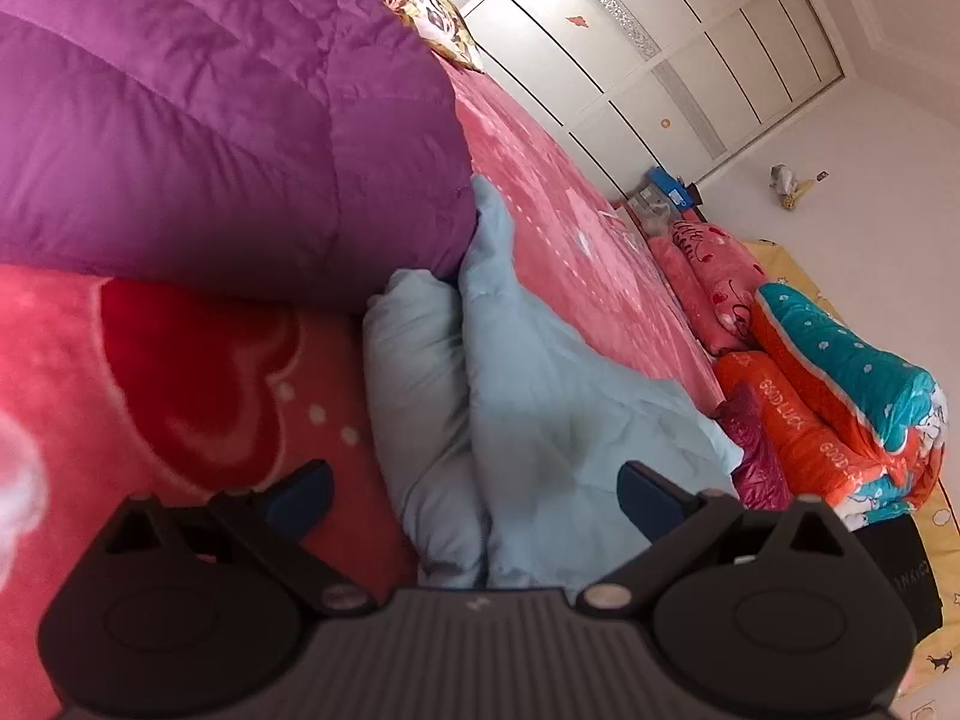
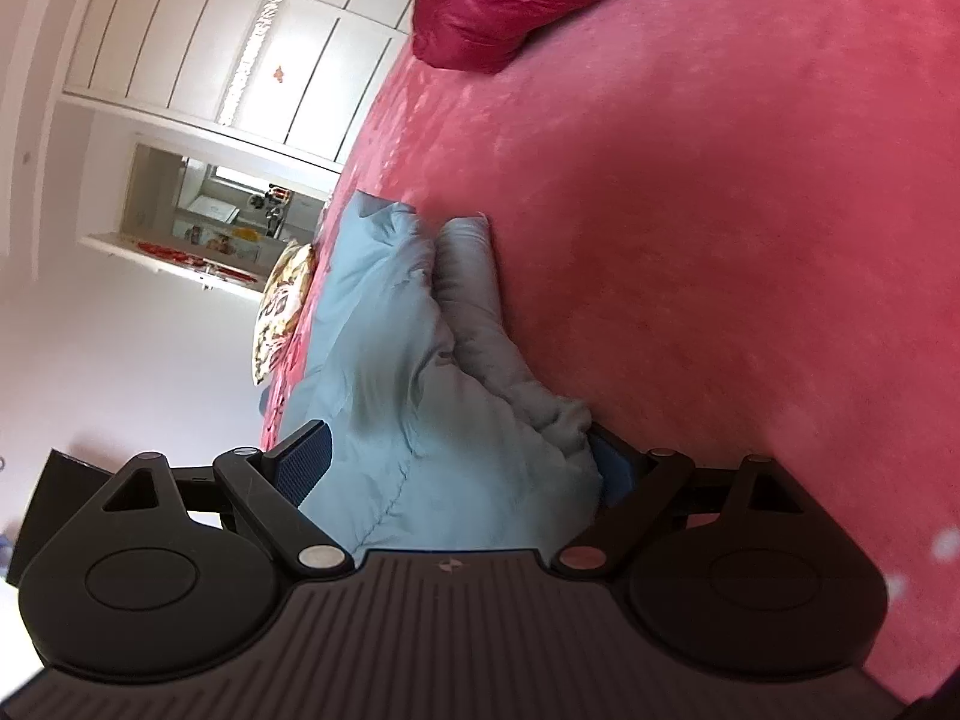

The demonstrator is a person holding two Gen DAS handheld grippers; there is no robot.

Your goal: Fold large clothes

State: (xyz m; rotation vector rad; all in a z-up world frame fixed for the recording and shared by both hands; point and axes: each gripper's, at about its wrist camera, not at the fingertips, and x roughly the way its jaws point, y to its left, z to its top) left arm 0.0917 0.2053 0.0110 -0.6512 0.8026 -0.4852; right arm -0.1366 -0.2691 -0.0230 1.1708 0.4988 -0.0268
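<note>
A light blue padded garment (image 1: 516,396) lies bunched in folds on a pink-red bed blanket (image 1: 576,240). My left gripper (image 1: 474,495) is open, its blue-padded fingers (image 1: 645,495) spread wide on either side of the garment's near end. In the right wrist view the same garment (image 2: 408,372) runs away from my right gripper (image 2: 462,465). That gripper is open too, with the cloth between its fingers (image 2: 306,456); the right finger is partly hidden by the cloth.
A purple quilted down coat (image 1: 210,138) lies beside the blue garment. A patterned pillow (image 1: 414,6) sits at the bed's far end. Folded orange-teal and pink quilts (image 1: 828,396) lie off the bed's side. A magenta jacket (image 2: 510,0) lies on the blanket (image 2: 750,240). White wardrobes (image 1: 660,48) stand behind.
</note>
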